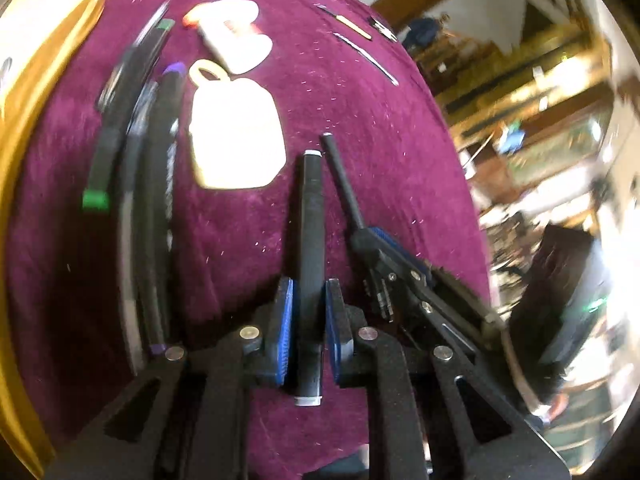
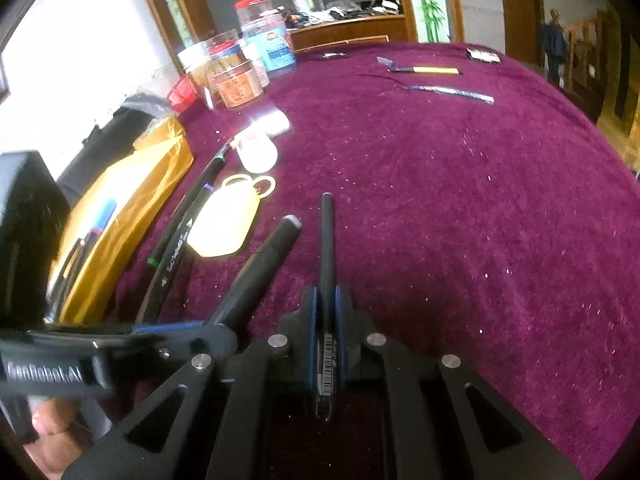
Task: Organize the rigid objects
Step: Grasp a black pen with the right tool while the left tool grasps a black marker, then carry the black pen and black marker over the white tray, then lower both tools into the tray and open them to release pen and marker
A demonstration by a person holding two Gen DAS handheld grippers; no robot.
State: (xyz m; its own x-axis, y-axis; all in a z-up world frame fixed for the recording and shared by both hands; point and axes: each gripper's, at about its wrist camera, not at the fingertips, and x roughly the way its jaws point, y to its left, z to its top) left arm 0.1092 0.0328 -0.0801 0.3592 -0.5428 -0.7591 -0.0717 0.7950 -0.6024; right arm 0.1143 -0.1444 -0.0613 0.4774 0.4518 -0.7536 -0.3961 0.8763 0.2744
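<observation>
Right now I have a pen in each tool. My left gripper [image 1: 308,332] is clamped on a thick black marker with white end caps [image 1: 310,216], the blue pads pressing its barrel near the near end. My right gripper [image 2: 326,312] is clenched on a slim black pen with a barcode label [image 2: 327,248].

What the next move turns on is alignment. Each pen's long axis runs straight out along the fingers that hold it, away from me over the plum velvet tablecloth [image 2: 460,208]. Seen from the right wrist, the two tips sit just beside each other, the marker angled in from the left so the shafts spread slightly rather than lie parallel.

The row I judge I am building lies to the left: black markers with green and purple bands [image 1: 160,152], side by side, long axes running the same way as my held marker. A pale cream tag-shaped piece with a loop [image 1: 236,136] sits between that row and my left tool. So the left hand is nearer the row; the marker needs only a sideways shift, hardly any turning.
</observation>
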